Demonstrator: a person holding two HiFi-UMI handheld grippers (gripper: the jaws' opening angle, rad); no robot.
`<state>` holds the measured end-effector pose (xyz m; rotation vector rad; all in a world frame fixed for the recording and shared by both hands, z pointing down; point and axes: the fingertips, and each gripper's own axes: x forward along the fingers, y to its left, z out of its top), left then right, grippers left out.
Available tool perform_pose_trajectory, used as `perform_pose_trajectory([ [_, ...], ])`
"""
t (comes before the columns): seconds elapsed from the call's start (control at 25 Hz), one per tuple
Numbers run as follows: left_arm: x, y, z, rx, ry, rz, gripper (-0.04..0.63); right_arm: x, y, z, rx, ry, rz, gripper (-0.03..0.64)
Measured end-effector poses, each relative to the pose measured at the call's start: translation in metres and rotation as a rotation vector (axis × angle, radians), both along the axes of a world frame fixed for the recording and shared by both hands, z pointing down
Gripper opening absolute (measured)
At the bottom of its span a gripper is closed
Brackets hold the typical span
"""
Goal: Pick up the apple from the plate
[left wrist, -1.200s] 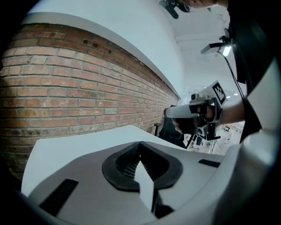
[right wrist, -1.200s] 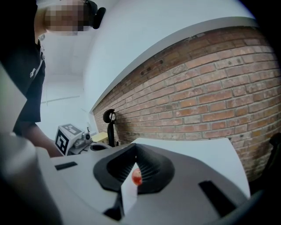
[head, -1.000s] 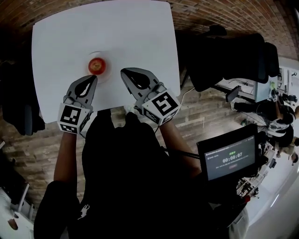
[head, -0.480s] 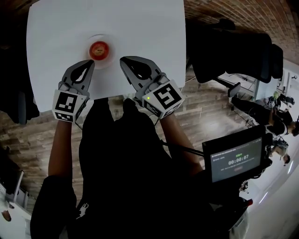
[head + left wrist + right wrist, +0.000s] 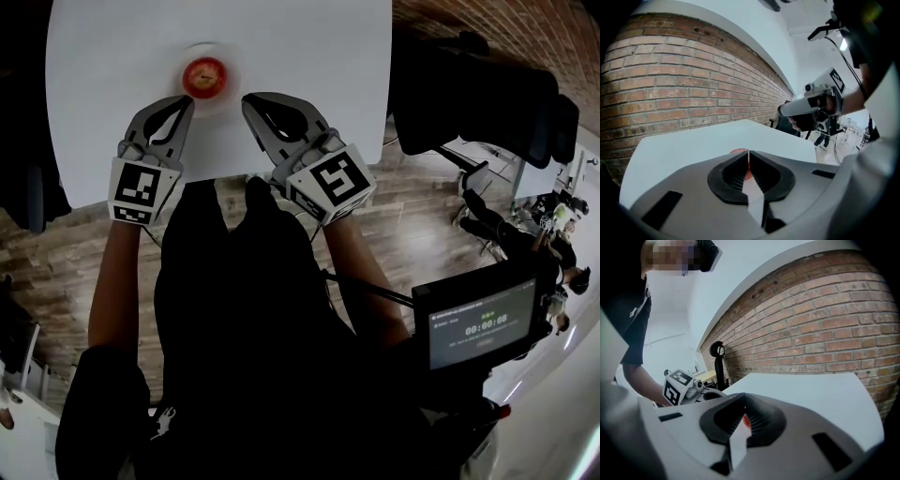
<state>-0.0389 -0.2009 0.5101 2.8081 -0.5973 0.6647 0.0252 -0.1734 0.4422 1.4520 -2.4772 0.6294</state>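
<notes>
Here, at the far left of the head view, a dark chair [image 5: 28, 187] is seen close against the left edge of the white table [image 5: 300, 56]. The left gripper [image 5: 187, 98] is held over the table's near edge, its 2 jaws brought together with nothing clamped; in the left gripper view the left gripper's tips [image 5: 748, 152] are seen closed to a thin slit, through which a red sliver of the apple [image 5: 748, 176] is visible. A strip of bare tabletop is left between this gripper and the left edge.

The apple [image 5: 204, 75] is found on the plate [image 5: 228, 58], just beyond and between the 2 gripper tips, touched by neither. Beyond the plate the tabletop is bare up to the top of the picture.

The right gripper [image 5: 248, 97] is held just right of the plate, its jaws likewise shut on nothing; in the right gripper view the apple [image 5: 746, 420] is glimpsed behind the closed tips. To its right, a wide stretch of clear tabletop is left up to the table's right edge.

Past that edge, a dark chair [image 5: 487, 94] is placed over the wooden floor [image 5: 403, 216], and a screen [image 5: 483, 323] with a timer is seen lower right.
</notes>
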Motion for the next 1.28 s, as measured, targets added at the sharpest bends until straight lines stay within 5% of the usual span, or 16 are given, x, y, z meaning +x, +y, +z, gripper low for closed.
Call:
perform_pose_trajectory([
  [0.44, -0.001, -0.005, 0.026, 0.050, -0.056, -0.021, 0.009, 0.003, 0.006, 0.016, -0.032, -0.005, 0.011, 0.002],
  [1.28, -0.006, -0.010, 0.040, 0.059, -0.083, -0.008, 0.188, -0.002, 0.003, 0.023, -0.041, -0.013, 0.014, 0.003],
])
